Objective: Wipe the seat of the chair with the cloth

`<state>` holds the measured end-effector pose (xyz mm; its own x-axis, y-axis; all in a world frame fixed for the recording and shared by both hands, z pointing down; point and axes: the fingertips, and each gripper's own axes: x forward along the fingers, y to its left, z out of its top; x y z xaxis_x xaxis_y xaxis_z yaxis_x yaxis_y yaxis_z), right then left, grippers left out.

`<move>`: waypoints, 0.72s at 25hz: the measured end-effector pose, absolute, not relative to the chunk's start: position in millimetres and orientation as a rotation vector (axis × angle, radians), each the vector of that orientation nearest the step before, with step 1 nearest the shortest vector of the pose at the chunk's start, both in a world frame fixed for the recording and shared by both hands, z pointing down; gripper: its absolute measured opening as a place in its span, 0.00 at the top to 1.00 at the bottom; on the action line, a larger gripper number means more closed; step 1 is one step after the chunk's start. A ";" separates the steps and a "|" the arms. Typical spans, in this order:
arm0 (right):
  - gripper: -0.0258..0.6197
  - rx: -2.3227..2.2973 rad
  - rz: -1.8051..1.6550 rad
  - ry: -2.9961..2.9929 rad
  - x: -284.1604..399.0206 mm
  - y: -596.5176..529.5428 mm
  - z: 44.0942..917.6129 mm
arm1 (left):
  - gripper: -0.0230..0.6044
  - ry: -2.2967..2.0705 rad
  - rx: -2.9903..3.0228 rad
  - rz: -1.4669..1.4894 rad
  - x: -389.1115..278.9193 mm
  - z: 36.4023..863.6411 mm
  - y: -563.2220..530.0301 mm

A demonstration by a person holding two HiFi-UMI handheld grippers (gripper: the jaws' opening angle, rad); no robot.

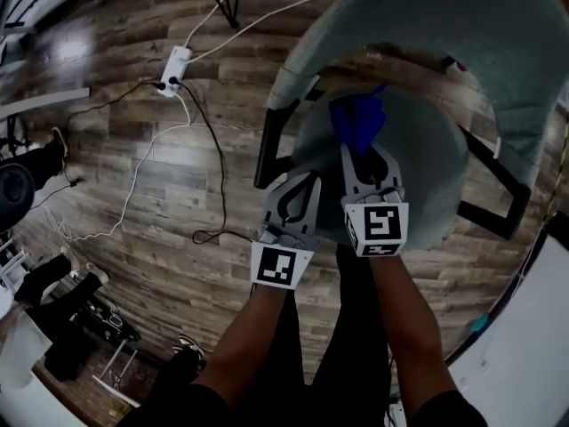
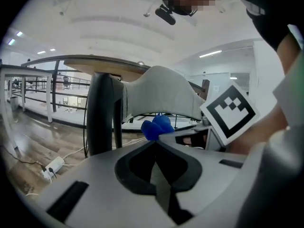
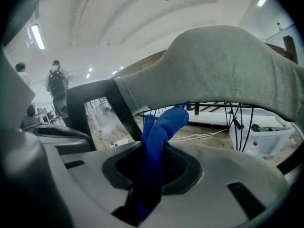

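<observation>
right gripper [image 1: 359, 149]: jaws clamped on blue cloth [image 1: 356, 121]; over middle of seat [image 1: 431, 172]; cloth bunched up toward backrest [image 1: 444, 25]
left gripper [image 1: 302, 183]: jaws together, nothing between; at seat's left rim
room: seat bare right of cloth

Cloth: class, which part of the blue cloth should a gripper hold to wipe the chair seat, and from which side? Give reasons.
Probably the bunched end of the cloth, as the right gripper does, leaving a loose tuft past the tips to wipe. Come from the front, over the seat: the backrest wraps the back and sides.
</observation>
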<state>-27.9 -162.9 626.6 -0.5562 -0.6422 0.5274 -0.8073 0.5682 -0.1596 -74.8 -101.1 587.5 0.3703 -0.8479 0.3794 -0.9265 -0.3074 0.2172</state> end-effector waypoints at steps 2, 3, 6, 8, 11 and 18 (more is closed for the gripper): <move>0.83 1.147 0.569 -2.366 -32.9 -165.6 638.6 | 0.96 -1.543 2.235 0.305 -81.1 593.2 -98.1; 0.82 1.141 0.572 -2.353 -34.7 -168.6 643.5 | 0.96 -1.539 2.243 0.318 -82.0 595.4 -97.7; 0.82 1.137 0.570 -2.317 -36.3 -177.3 654.5 | 0.96 -1.522 2.260 0.327 -76.0 599.1 -94.9; 0.82 1.126 0.587 -2.295 -37.3 -180.3 660.9 | 0.96 -1.510 2.244 0.326 -71.2 601.3 -91.1; 0.82 1.088 0.590 -2.269 -43.8 -187.4 669.3 | 0.96 -1.484 2.227 0.334 -68.2 605.1 -91.6; 0.82 1.042 0.556 -2.199 -40.1 -197.4 685.2 | 0.96 -1.437 2.269 0.355 -55.7 607.6 -88.7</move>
